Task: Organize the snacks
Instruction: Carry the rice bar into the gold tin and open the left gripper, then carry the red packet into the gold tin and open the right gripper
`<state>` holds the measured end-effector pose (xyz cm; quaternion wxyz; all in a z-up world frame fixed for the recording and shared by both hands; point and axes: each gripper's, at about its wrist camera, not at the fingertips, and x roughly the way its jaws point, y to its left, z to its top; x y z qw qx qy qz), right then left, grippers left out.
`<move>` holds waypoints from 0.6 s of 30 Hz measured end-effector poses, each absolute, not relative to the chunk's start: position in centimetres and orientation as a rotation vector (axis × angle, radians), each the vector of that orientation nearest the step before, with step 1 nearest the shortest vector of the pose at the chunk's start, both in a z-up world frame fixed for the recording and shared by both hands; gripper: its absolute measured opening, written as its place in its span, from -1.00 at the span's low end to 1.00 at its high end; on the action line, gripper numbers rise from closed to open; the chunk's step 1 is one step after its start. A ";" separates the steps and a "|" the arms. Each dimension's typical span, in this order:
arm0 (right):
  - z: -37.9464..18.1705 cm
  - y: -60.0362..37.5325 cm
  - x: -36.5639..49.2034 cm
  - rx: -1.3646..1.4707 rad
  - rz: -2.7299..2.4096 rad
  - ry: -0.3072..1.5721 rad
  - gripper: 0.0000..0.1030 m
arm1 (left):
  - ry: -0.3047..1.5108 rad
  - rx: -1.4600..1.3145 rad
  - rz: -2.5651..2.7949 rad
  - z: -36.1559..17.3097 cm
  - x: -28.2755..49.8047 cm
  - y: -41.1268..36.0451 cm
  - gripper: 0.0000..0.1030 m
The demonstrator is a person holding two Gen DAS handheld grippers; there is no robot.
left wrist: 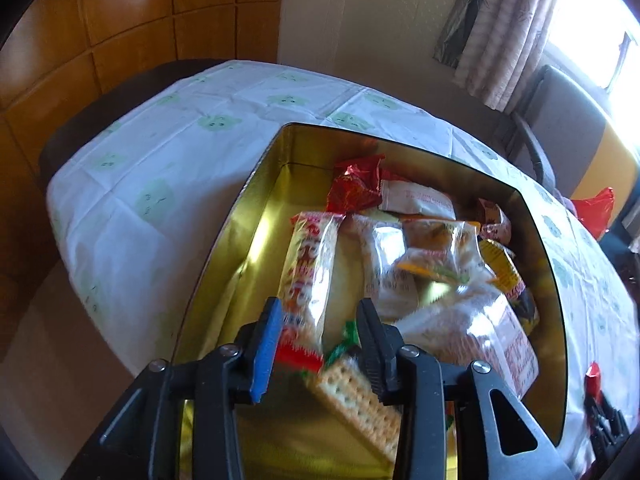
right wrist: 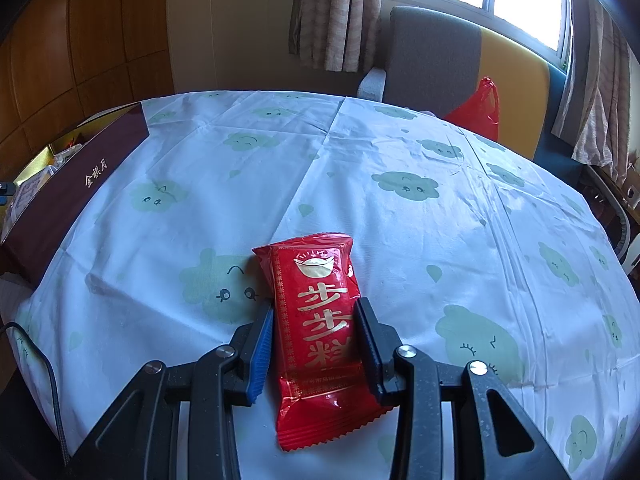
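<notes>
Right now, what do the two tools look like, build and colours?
Both match: left tool and right tool have matte black linkage arms with silver screws. Each has one blue ribbed pad and one black ribbed pad. No hands or sleeves in view.

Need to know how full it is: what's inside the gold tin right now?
The gold tin holds a loose pile of wrapped snacks: red foil packets, clear cracker packs and a long wafer pack. Its left side shows bare floor. Whatever lies beneath the pile is covered.

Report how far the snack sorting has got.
Done: many packets already lie in the gold tin. In hand: left gripper is over the tin with a cracker pack between its fingers; right gripper clamps a red snack packet, not yet in the tin.
</notes>
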<state>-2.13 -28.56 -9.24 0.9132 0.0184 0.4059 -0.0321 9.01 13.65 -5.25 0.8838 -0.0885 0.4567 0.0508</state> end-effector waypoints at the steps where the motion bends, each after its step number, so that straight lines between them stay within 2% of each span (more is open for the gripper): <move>1: -9.2 -28.6 -2.1 0.038 -0.067 0.836 -0.23 | 0.948 -0.179 0.115 -5.1 8.8 13.4 -0.23; 3: -9.3 -28.6 -2.1 0.038 -0.067 0.835 -0.23 | 0.935 -0.180 0.132 -4.8 8.0 13.0 -0.15; 5: -9.3 -28.6 -2.1 0.038 -0.067 0.836 -0.23 | 0.911 -0.183 0.129 -4.2 7.3 12.3 0.03; 18: -9.3 -28.4 -2.2 0.034 -0.080 0.840 -0.23 | 0.844 -0.084 0.031 -2.3 4.7 7.6 0.11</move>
